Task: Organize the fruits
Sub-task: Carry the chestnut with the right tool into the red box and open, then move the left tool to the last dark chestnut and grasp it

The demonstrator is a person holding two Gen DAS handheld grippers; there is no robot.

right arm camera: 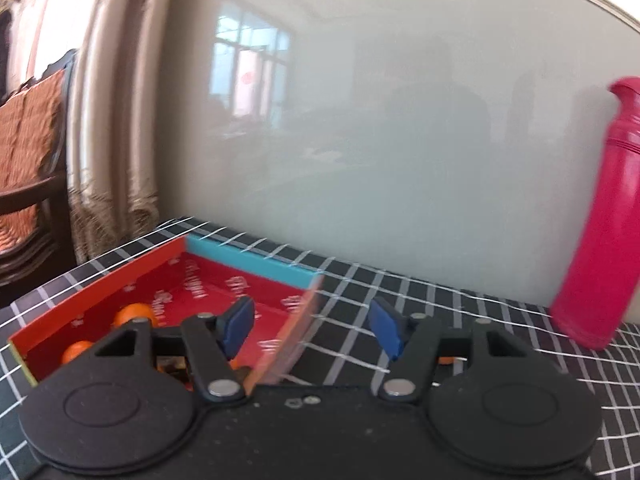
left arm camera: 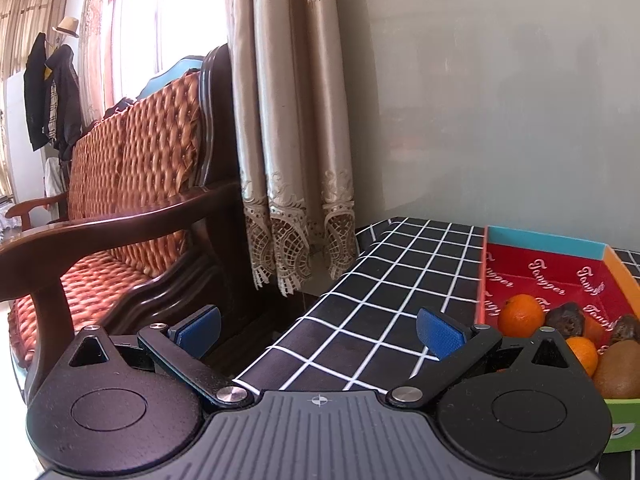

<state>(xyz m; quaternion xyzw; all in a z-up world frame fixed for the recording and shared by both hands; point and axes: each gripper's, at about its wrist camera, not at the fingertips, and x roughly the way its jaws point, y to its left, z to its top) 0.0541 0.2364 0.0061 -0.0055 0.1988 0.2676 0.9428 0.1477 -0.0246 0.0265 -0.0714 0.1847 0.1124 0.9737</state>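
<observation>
A red cardboard box [left arm camera: 548, 276] with a blue far wall sits on the black checked tablecloth [left arm camera: 392, 280]. It holds oranges [left arm camera: 521, 316], a kiwi [left arm camera: 618, 368] and dark dried fruits [left arm camera: 565, 319]. My left gripper [left arm camera: 319, 332] is open and empty, left of the box over the table's left edge. In the right wrist view, the box [right arm camera: 100, 292] lies ahead to the left with oranges [right arm camera: 134, 314] inside. My right gripper [right arm camera: 312, 326] is open and empty, above the box's right wall. The view is blurred.
A tall pink bottle [right arm camera: 600, 220] stands on the tablecloth at the right, near the grey wall [right arm camera: 380, 140]. A wooden sofa with an orange cushion [left arm camera: 132, 184] and a beige curtain [left arm camera: 288, 140] stand left of the table.
</observation>
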